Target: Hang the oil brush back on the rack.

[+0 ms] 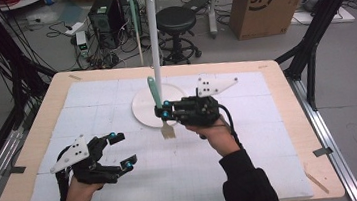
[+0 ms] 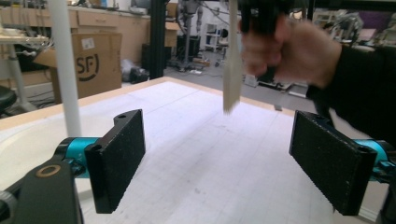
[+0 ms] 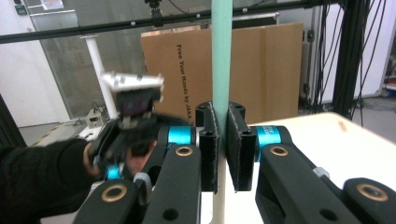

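A spatula with a green handle [image 1: 154, 92] and a pale wooden blade [image 1: 168, 130] stands almost upright above the table, blade down. My right gripper [image 1: 164, 110] is shut on its handle, just in front of the white stand's round base [image 1: 144, 115]. In the right gripper view the pads clamp the green handle [image 3: 221, 70] of the right gripper [image 3: 222, 149]. My left gripper [image 1: 124, 149] rests low at the table's front left, jaws wide open with nothing between them. In the left gripper view the left gripper [image 2: 217, 158] faces the hanging blade [image 2: 232, 70].
A tall white pole [image 1: 154, 42] with hooks on top rises from the round base at the table's back middle. White gridded mat [image 1: 251, 143] covers the wooden table. Beyond stand a cardboard box [image 1: 269, 0], a black stool [image 1: 176, 20] and cables.
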Demonstrator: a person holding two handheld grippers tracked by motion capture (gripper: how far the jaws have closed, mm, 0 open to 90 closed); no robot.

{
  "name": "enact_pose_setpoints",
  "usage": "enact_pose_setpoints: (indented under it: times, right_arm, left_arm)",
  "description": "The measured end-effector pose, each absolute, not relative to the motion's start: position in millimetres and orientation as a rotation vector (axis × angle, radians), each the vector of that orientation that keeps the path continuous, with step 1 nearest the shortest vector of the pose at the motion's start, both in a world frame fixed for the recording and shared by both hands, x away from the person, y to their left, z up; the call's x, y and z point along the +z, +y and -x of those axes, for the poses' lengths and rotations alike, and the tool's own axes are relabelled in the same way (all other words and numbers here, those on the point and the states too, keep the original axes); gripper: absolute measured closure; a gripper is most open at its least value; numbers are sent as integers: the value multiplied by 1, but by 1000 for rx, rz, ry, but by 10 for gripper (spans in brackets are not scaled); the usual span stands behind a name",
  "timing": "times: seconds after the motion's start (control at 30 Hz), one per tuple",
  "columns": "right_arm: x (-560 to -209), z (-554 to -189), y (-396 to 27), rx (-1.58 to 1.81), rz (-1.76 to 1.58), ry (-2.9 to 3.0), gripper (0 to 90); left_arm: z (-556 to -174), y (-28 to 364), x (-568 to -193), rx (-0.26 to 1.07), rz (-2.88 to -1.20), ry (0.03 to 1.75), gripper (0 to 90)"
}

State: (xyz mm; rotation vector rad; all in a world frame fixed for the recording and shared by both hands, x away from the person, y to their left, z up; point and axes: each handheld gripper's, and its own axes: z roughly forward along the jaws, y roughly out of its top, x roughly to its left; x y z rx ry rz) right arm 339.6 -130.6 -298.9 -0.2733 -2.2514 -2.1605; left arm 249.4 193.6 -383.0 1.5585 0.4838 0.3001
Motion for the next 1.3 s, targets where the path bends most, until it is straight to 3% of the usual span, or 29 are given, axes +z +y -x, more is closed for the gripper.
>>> enact_pose_setpoints:
  times: [0.83, 1.3]
  right_arm:
    - [-227, -420, -126, -2258, 387, -2217, 843]
    - [-222, -444, -129, -2266, 465, -2186, 842]
  left_arm:
    - [-246, 219, -388, 335, -1552, 516, 185]
    - [-247, 225, -389, 340, -1563, 524, 186]
